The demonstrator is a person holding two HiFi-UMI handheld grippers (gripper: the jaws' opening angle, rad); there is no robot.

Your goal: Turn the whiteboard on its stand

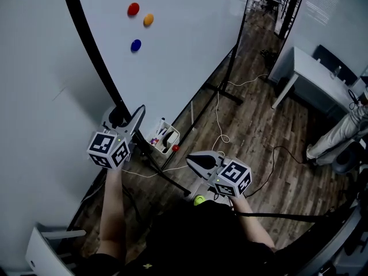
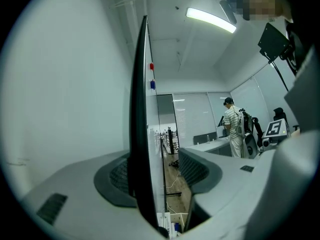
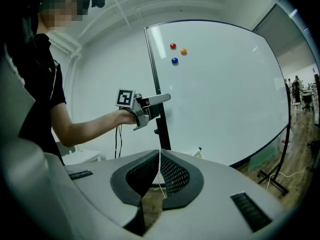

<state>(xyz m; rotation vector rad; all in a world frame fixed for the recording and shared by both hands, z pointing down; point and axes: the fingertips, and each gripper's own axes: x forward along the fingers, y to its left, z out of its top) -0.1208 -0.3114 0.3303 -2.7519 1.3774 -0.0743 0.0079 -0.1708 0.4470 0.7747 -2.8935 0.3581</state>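
Black frame edge [image 1: 94, 53]: upright side of the whiteboard [image 1: 172, 45], which stands on its stand [image 1: 227, 94] directly ahead; best place to hold.
Handling: judged stiff, broad and bulky; smooth face slippery.
Left gripper [image 1: 137, 115]: jaws apart, straddling that edge, unclamped.
Right gripper [image 1: 192, 158]: jaws together, empty.

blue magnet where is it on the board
In the head view the blue magnet sits on the whiteboard, upper left of the picture, just below the red magnet and the orange magnet.
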